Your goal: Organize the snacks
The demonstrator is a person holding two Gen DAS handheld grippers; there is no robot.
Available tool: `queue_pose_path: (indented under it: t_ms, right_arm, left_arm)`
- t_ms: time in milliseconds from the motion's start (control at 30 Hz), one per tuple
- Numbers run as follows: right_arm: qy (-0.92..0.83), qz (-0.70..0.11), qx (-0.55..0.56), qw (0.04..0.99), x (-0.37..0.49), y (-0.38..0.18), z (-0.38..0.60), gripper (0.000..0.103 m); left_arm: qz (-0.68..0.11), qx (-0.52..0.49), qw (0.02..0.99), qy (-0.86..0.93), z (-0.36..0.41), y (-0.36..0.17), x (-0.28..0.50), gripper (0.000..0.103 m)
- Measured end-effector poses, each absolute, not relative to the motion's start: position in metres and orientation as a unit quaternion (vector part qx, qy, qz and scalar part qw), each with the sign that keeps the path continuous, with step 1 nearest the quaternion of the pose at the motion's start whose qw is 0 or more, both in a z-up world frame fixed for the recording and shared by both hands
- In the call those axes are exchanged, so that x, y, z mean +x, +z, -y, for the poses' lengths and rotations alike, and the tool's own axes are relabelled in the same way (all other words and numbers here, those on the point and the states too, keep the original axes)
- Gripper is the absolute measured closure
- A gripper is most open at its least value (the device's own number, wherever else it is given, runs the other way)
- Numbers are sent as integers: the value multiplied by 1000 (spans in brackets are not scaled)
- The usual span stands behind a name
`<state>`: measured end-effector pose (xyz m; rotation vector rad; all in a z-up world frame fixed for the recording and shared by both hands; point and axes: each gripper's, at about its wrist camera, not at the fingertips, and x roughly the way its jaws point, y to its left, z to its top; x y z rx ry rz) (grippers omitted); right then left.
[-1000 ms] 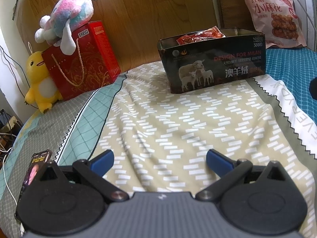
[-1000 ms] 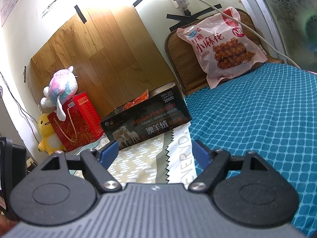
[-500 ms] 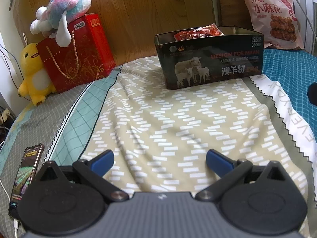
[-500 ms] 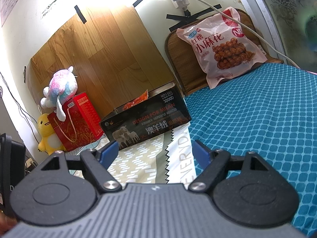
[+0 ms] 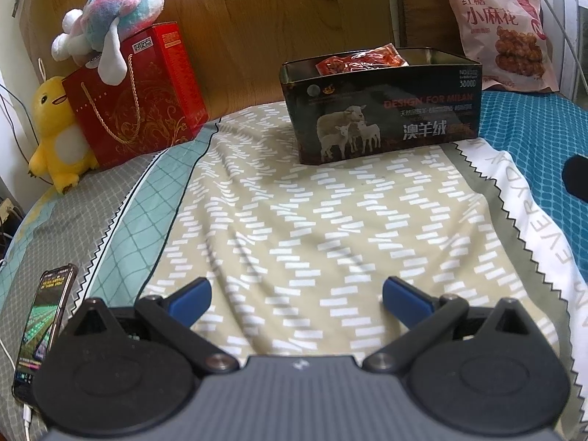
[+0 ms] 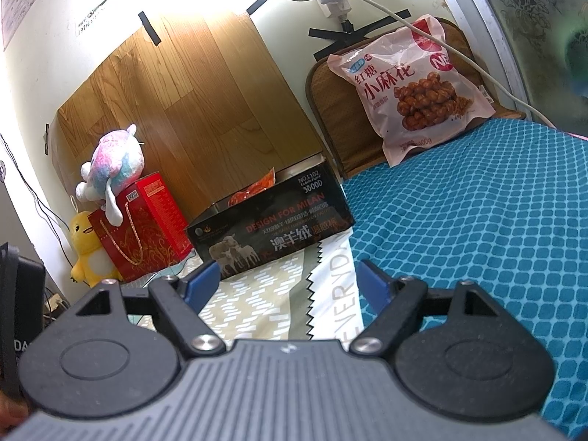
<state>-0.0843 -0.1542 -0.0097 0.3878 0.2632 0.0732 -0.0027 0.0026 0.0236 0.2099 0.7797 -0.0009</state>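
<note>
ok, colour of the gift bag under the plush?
Red gift bag with gold scrollwork and gold rope handle; clearest in left wrist view.

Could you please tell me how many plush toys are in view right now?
2. The pink plush lies on top of the red gift bag, and the yellow duck stands beside that bag, at the bed's far left. Others may be hidden behind the bag.

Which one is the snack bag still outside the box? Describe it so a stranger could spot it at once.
Start at the bed with the teal dotted cover and look to its head end, right of the dark tin box with sheep on it. There the pink bag leans upright against a brown cushion. It alone is big, pale pink and pictures brown twisted dough; the other snack is a red packet inside the box.
</note>
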Motion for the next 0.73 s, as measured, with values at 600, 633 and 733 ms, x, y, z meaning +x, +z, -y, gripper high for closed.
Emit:
queue_pose_path:
  t_ms: [600, 633, 733]
  right_arm:
    - [35, -127, 193, 972, -85, -6, 158, 19]
    - [34, -127, 194, 972, -85, -6, 158, 19]
    - [35, -127, 194, 972, -85, -5, 159, 19]
  left_arm:
    - [-384, 85, 919, -20, -1, 28, 2, 0]
    - [-385, 83, 919, -24, -1, 29, 3, 0]
    - [-382, 80, 920, -30, 1, 30, 2, 0]
